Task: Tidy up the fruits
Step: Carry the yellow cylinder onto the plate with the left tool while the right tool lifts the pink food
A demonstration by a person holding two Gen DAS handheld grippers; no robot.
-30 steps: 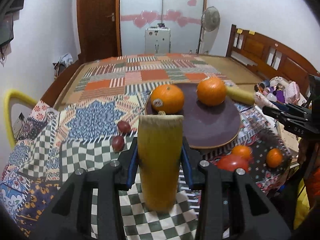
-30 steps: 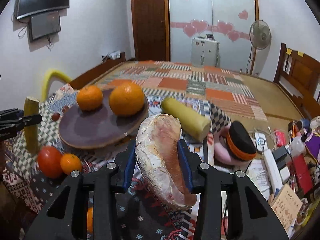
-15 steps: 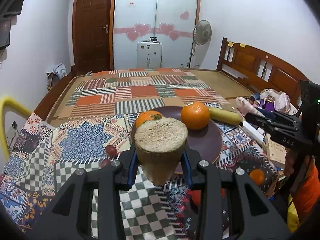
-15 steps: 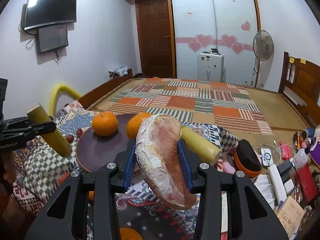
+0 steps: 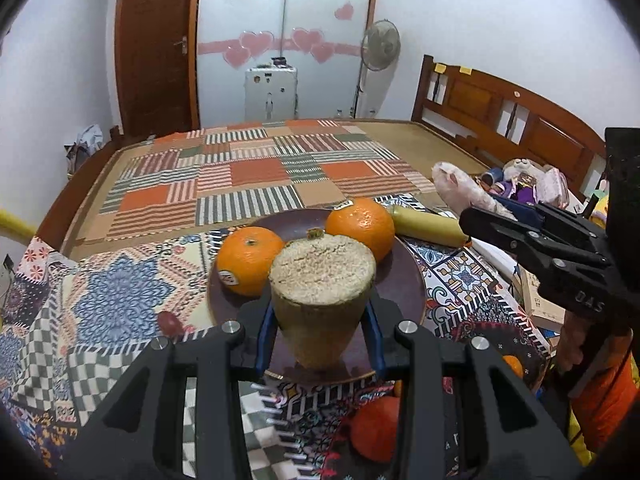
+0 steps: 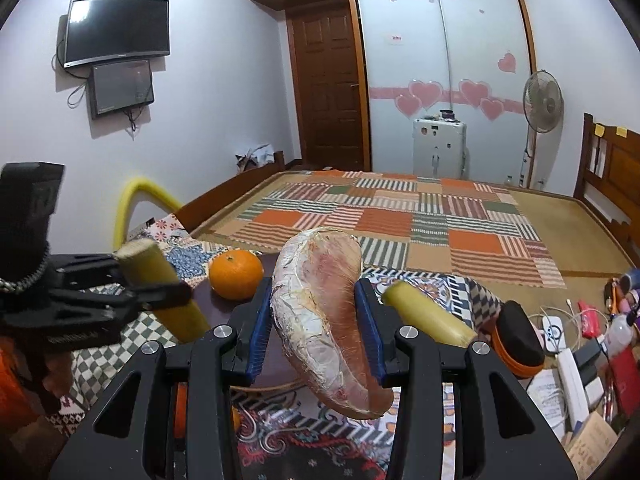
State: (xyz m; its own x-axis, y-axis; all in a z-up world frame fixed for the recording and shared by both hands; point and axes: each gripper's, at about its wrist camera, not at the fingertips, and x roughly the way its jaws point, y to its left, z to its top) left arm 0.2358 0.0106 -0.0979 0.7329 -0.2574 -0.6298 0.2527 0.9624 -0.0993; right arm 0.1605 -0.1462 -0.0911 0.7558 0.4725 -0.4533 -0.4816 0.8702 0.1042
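Sugarcane piece (image 5: 322,300) clamped mid-length in left gripper (image 5: 320,344), held over plate (image 5: 404,284) at 12 o'clock — looks stiff, heavy, smooth-skinned; right gripper (image 6: 316,336) squeezes soft wrapped fruit (image 6: 324,320) — keep grips central.

Left tool (image 5: 320,320) lifted yellow stalk piece (image 5: 322,296), tilting cut end toward camera.

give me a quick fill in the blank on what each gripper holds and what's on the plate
1. The left gripper is shut on a yellow ____.
2. The brown plate carries ____ oranges.
3. The right gripper holds a pale peeled fruit piece, so its jaws are ____.

Missing words: cane piece; two; shut
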